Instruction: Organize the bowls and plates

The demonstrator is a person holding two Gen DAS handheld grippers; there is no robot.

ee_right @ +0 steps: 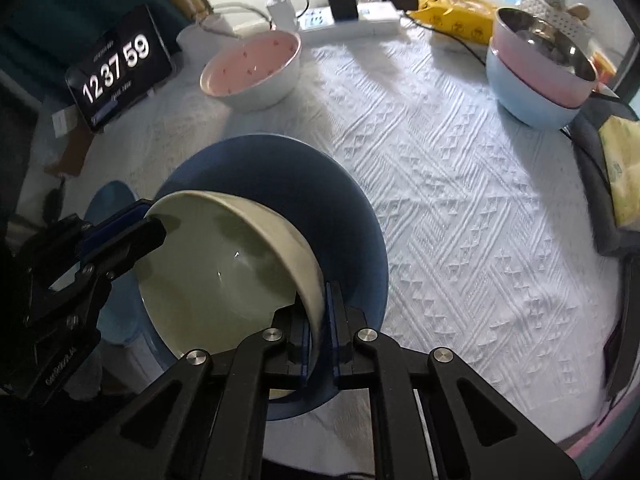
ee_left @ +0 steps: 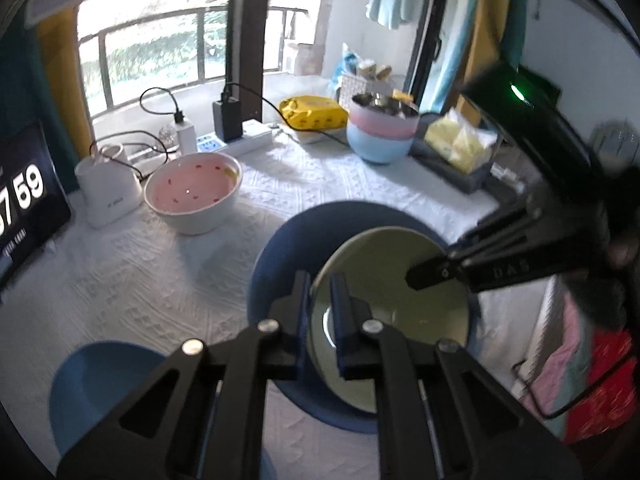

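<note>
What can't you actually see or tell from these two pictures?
- Left wrist view: whether the green bowl rests on the dark blue plate; the left gripper covers its near rim.
- Left wrist view: the right gripper is blurred.
- Right wrist view: the light blue dish is mostly hidden.
- Left wrist view: clock cut off.

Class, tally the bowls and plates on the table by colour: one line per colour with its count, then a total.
Dark blue plate: 1
Light blue: 2, a plate at the table edge and the bottom bowl of the stack
Green bowl, gripped at its rim by both tongs: 1
Pink: 2, a spotted bowl and a stacked bowl
Steel bowl, top of the stack: 1
Total: 7
</note>
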